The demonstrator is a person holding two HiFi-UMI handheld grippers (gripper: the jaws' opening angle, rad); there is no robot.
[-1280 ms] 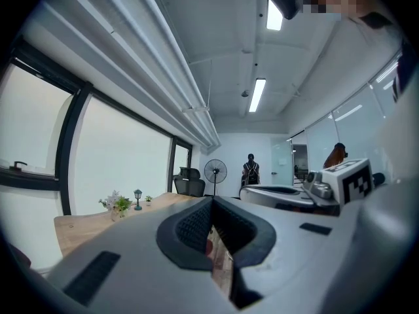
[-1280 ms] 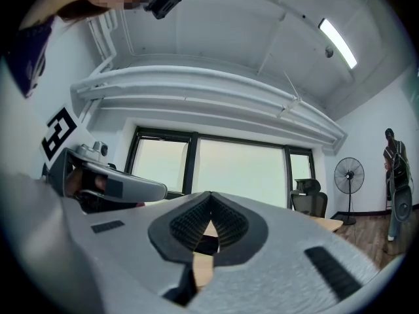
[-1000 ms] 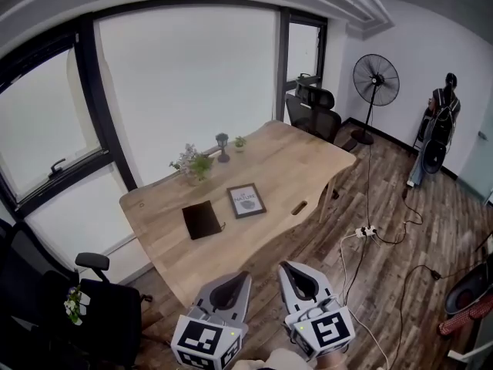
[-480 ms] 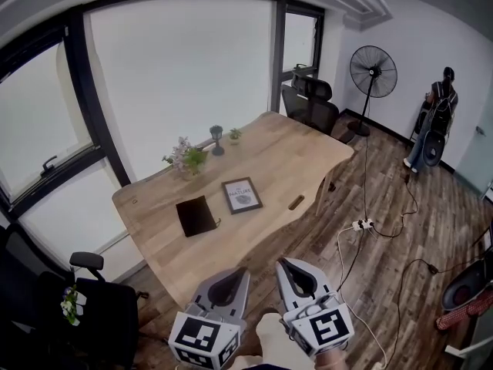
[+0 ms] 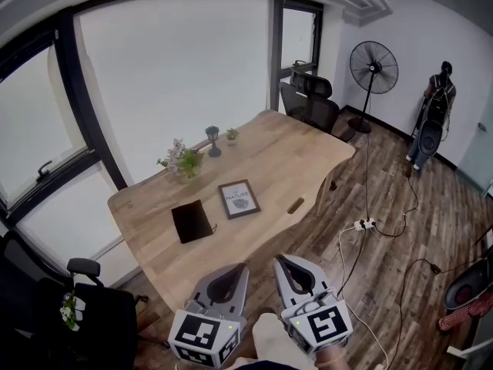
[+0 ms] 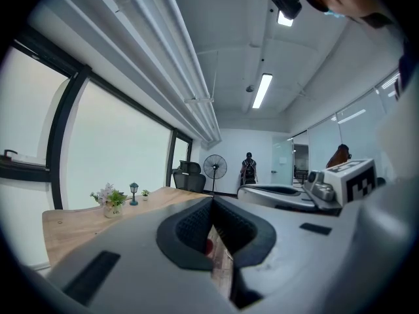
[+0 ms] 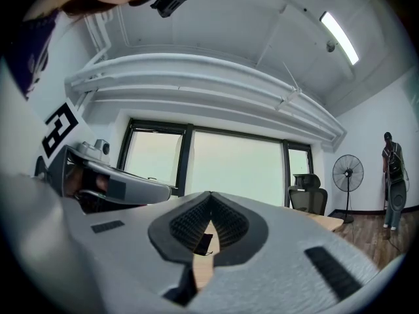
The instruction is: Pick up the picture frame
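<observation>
The picture frame (image 5: 239,198), dark-edged with a white print, lies flat near the middle of the wooden table (image 5: 300,160). My left gripper (image 5: 237,267) and right gripper (image 5: 278,260) hang side by side at the bottom of the head view, short of the table's near edge and well away from the frame. Both are shut with nothing between their jaws. In the left gripper view the left gripper (image 6: 211,200) points over the table; in the right gripper view the right gripper (image 7: 209,195) points toward the windows. The frame itself shows in neither gripper view.
A black notebook (image 5: 192,221) lies left of the frame. A flower pot (image 5: 185,162), a small lamp (image 5: 212,140) and a tiny plant (image 5: 231,136) stand along the table's window side. Office chairs (image 5: 310,105) (image 5: 85,311), a standing fan (image 5: 373,72), floor cables (image 5: 362,226) and a person (image 5: 431,122) surround the table.
Both grippers and the head view have drifted closer to the table; the table and frame sit slightly lower left in view. Jaws stay shut.
</observation>
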